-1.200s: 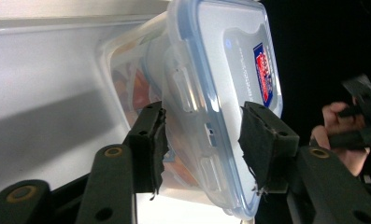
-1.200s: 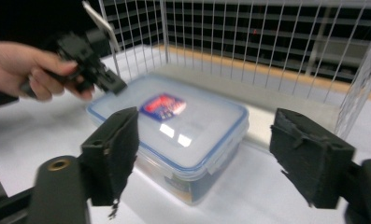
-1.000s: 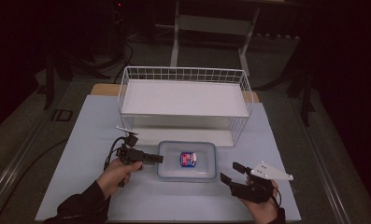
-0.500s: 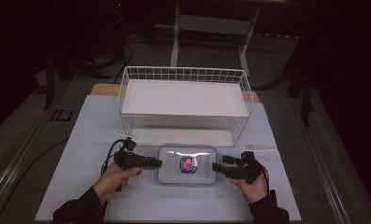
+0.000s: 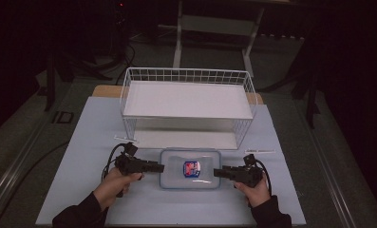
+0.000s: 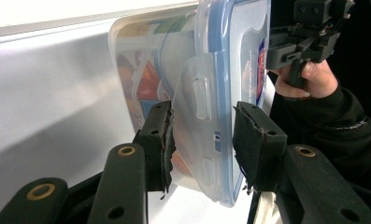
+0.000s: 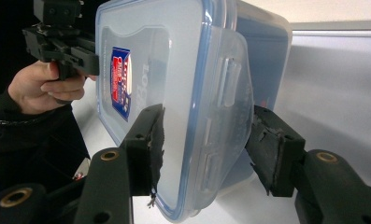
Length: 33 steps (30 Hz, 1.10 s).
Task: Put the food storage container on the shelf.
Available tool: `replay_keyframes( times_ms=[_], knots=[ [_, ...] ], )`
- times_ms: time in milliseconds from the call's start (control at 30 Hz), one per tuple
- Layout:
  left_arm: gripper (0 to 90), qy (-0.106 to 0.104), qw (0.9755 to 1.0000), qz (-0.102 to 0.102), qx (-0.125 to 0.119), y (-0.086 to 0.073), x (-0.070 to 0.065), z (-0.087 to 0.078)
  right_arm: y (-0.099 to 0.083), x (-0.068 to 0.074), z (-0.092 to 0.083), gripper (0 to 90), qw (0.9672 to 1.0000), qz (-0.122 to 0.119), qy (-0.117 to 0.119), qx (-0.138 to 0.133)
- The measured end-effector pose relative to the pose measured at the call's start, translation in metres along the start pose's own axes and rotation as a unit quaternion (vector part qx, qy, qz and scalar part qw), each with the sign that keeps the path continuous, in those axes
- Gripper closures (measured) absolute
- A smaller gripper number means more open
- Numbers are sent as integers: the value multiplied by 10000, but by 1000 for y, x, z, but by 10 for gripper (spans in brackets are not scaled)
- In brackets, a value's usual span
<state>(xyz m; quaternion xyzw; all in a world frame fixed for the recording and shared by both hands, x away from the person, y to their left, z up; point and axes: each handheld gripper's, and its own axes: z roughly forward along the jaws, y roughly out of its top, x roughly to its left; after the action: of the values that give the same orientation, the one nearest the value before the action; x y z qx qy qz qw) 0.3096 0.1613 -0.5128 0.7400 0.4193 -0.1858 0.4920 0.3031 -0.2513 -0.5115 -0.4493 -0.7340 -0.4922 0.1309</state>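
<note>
The food container [image 5: 191, 168] lies flat on the desk [image 5: 81, 142], at 6 o'clock of the white wire basket [image 5: 188, 105]. What the container holds is hard to make out: through its cloudy wall the left gripper view gives only blurred orange and green patches. The print on its red and blue label [image 5: 192, 168] is too small to read in the high view.

The container is a rounded rectangle of clear, smooth plastic with a blue-rimmed lid [image 7: 150, 60] and moulded clip flaps [image 6: 198, 91] at its short ends. The basket is thin white wire with a flat white floor.

The left gripper [image 5: 158, 167] reaches in from 9 o'clock of the container. Its jaws straddle that end's flap; whether they press on it I cannot tell. The right gripper [image 5: 218, 173] comes from 3 o'clock. Its jaws have just been closing with the opposite flap between them, and gaps show at both pads [image 7: 151, 140].
</note>
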Motion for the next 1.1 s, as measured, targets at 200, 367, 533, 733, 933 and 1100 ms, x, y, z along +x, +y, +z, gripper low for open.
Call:
replay_keyframes(
  times_ms=[200, 367, 533, 733, 933, 1100],
  knots=[
    [581, 136, 9999, -20, -94, -4, -6, 0, -1, 3, -2, 490, 10000, 60, -76, -13],
    [580, 260, 9996, 15, -111, -6, -11, -1, -2, 6, -2, 491, 9999, 65, -124, -38],
    [580, 337, 9992, 58, -206, -1, -17, -5, 0, 6, -2, 491, 10000, 23, -86, -20],
    [579, 393, 9985, 200, -330, 9, -19, -10, 12, 11, -3, 491, 9997, -146, -132, -132],
    [573, 537, 9971, 257, -463, 16, -16, -12, 25, 12, 0, 491, 9991, -305, -189, -204],
    [573, 562, 9964, 277, -564, 24, -10, -13, 36, 7, 5, 492, 9989, -340, -204, -237]
  ],
)
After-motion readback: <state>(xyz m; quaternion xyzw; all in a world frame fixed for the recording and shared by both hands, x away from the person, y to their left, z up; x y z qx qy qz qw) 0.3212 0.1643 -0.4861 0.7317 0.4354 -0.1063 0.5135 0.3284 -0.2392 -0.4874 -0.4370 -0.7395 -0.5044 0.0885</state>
